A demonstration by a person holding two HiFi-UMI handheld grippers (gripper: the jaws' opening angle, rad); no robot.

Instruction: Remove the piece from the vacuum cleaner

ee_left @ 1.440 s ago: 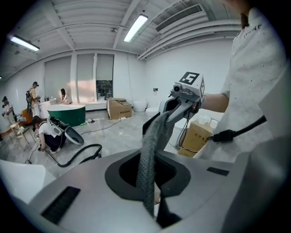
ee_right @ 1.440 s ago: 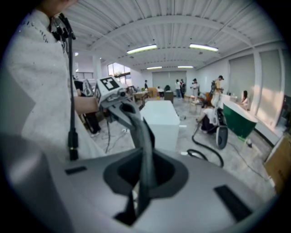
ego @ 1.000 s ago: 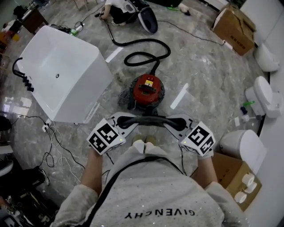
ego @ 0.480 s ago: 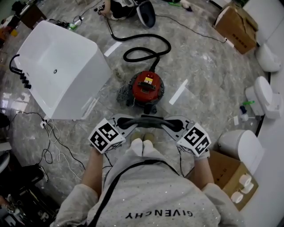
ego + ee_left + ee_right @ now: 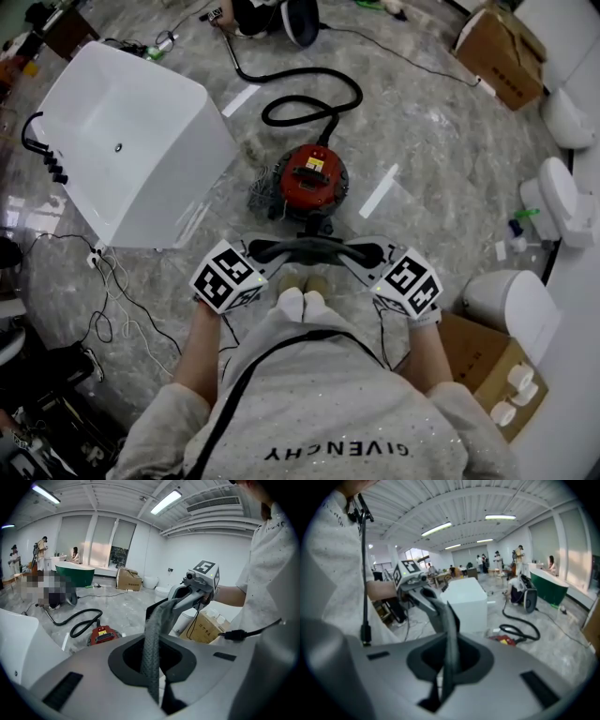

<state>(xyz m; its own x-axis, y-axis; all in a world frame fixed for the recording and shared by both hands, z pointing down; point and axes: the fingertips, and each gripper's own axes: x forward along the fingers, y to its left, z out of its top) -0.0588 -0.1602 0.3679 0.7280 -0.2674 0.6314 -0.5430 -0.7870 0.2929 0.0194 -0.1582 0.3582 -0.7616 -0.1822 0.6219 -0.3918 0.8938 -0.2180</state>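
Here, one grey piece (image 5: 314, 247) was gripped at its two ends by the clenched jaws of the left gripper (image 5: 255, 259) and right gripper (image 5: 377, 259), above the floor (image 5: 441, 159), apart from one red vacuum cleaner (image 5: 312, 180).

Floor (image 5: 441, 141): bare from vacuum (image 5: 312, 178) toward 2–3 o'clock; widest passage.
Tub (image 5: 131, 141): blocks 9–10 o'clock, near vacuum.
Hose (image 5: 358, 96): loops across 12 o'clock.
Cables (image 5: 112, 300): strewn at 8 o'clock.
Toilets (image 5: 562, 202), box (image 5: 487, 361): line far 3–5 o'clock.
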